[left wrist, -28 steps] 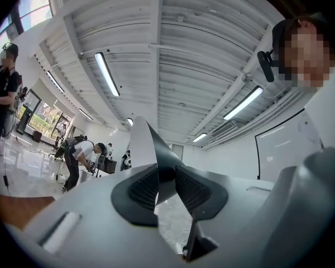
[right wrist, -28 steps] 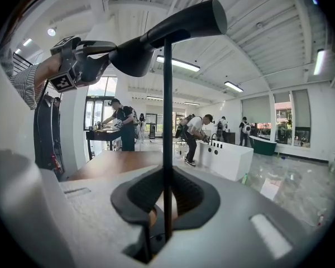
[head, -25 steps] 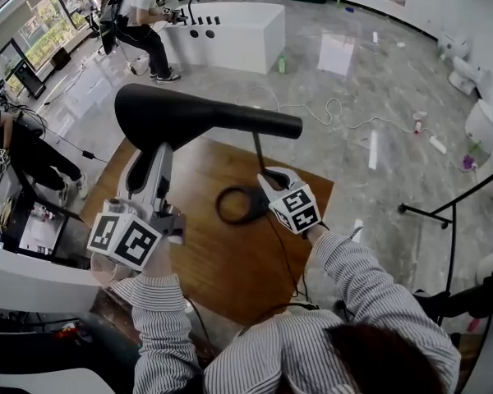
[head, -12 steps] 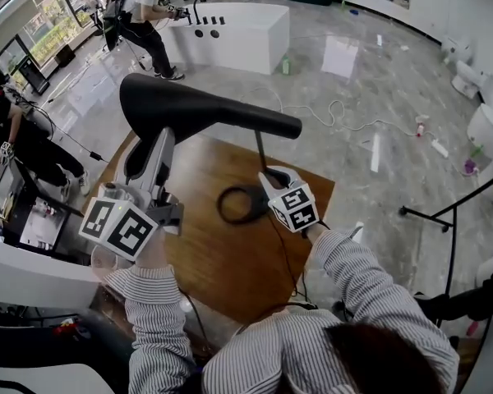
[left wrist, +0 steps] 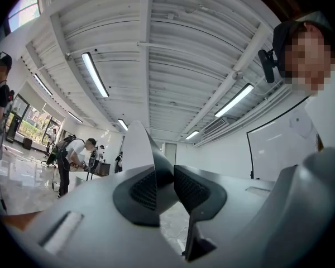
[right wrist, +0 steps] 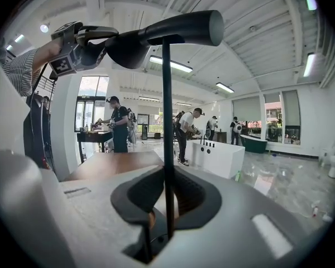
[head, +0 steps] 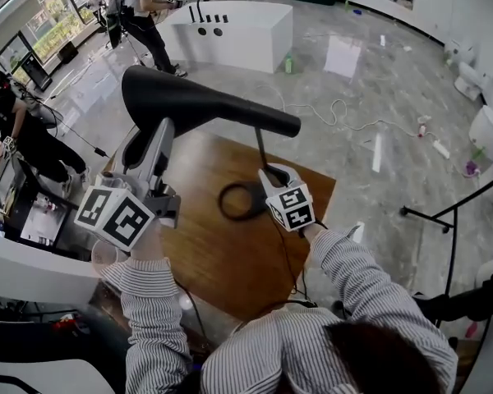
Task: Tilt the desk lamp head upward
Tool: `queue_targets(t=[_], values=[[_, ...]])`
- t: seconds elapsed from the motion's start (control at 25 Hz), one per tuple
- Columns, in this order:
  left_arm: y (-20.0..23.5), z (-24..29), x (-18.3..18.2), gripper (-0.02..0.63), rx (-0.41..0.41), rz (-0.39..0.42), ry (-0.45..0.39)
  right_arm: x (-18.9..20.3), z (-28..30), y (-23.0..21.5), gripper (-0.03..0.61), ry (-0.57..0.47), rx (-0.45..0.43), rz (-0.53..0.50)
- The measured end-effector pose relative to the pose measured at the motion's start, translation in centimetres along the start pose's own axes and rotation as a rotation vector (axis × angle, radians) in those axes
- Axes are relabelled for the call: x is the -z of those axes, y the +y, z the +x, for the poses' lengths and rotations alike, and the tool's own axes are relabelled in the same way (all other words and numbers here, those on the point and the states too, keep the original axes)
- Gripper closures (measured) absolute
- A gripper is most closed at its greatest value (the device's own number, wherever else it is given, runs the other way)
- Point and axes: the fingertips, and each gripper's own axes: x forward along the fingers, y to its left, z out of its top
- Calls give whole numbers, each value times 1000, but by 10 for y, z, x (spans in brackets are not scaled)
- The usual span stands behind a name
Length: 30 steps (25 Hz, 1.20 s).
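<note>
- The head view alone takes in the whole lamp. The black lamp head (head: 201,105) stretches across above a wooden table (head: 230,261), and a thin stem (head: 260,150) drops to the ring base (head: 241,202) on the wood.
- The left gripper view shows none of that. The left gripper (left wrist: 164,184) looks up at the ceiling lights, and only a thin edge of the lamp head, pale on one face and dark on the other, stands up between its pads.
- Those jaws have just been closing and now sit narrow, both pads pressed on that edge.
- From above, that gripper comes up under the wide end of the lamp head on the left, its fingertips hidden by the shade.
- The right gripper view looks along the table. The right gripper (right wrist: 167,197) has its jaws drawn in on the stem, which runs straight up between the pads to the lamp head overhead.
- That same view catches the left gripper from the side, up at the wide end of the lamp head.
- In the head view the right gripper holds the stem low, just above the ring base.
</note>
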Motion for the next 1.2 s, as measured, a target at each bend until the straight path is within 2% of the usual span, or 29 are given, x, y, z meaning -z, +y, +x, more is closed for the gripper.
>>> queue_targets(t=[0.2,0.36,0.6,0.72,0.84,0.96,1.2], values=[[2,-2,-1,541,-10,14,-13,-1,1,2,537,-15,16,4],[3,-7,0,545,-18,21,-48,1,2,2,537,-6,-13,-16],[0,-12,10,477,-33,36,-51,10,-2,0,534,12,-21,-21],[3,-12,10,480,-34,25,-49,9,1,0,534,16,-26,-11],[8,-12,8,538,-34,1,-40,10,2,0,534,22,-23,-15],[7,-9,4,541,-10,-14,-44,11,2,0,534,22,-18,-14],[-1,1,-10,550,23,18,-44,16,4,2,534,37,-14,0]])
